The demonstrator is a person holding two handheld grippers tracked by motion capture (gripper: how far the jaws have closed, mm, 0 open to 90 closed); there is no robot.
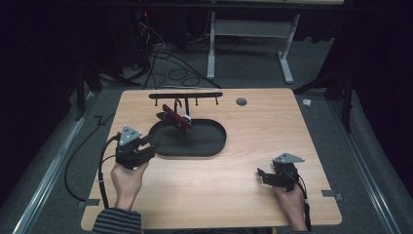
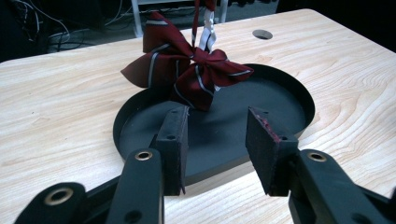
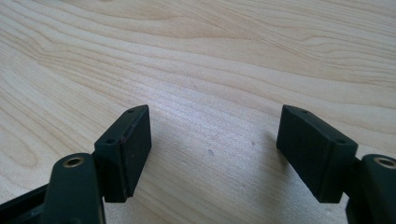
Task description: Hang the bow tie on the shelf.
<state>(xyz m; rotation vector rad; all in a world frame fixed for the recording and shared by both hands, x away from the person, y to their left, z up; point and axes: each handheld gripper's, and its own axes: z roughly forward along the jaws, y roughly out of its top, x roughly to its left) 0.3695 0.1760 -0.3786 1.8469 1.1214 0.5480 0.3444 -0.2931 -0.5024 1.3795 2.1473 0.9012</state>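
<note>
The maroon striped bow [image 2: 189, 70] hangs over the far rim of the black tray [image 2: 289, 88], beyond the left gripper [image 2: 217, 140], whose 2 jaws stand spread and empty at the tray's near edge. The right gripper [image 3: 212, 149], jaws spread, holds nothing over bare counter [image 3: 224, 56], well apart from the tray.

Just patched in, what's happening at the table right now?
A person holds a gripper in each hand. The left gripper sits at the near edge of the black oval tray, jaws open and empty, aimed at the dark red striped bow tie. The bow hangs by its strap from the black hook rack, its lower end at the tray. The right gripper is open too, low over bare wooden table, off to the right.
</note>
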